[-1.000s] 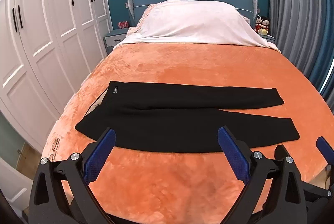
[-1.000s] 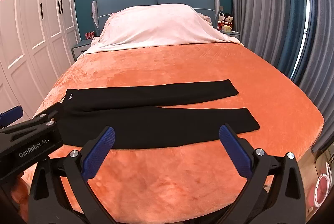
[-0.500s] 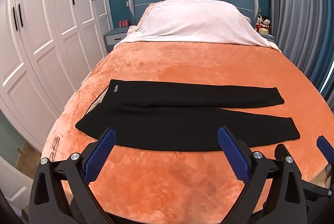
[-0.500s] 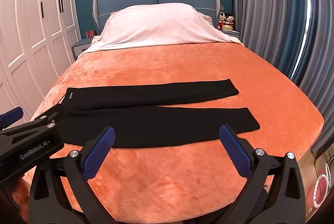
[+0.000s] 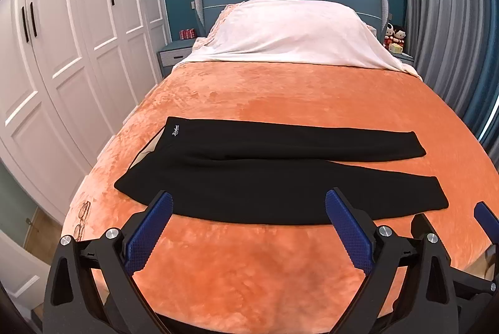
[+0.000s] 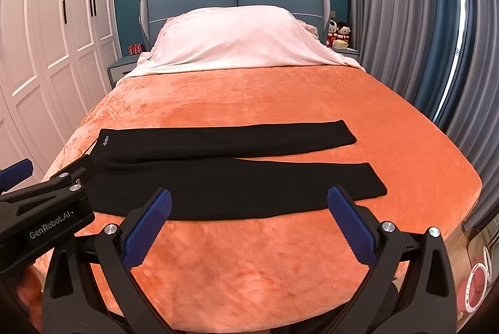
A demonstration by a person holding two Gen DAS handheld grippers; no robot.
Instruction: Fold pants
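We see black pants (image 5: 274, 175) flat on orange bedspread (image 5: 280, 97), mid-frame; left gripper (image 5: 248, 200) and right gripper (image 6: 249, 198) spread wide, empty, lower frame.

The small white logo (image 5: 175, 130) at the waistband corner of the pants (image 5: 280, 178) is too small to read. Spectacles (image 5: 81, 217) near the bed's (image 5: 280, 97) left edge are barely discernible. In the right wrist view, the left gripper (image 6: 18, 175) is cut off by the left edge, so its jaws' spacing cannot be told there.
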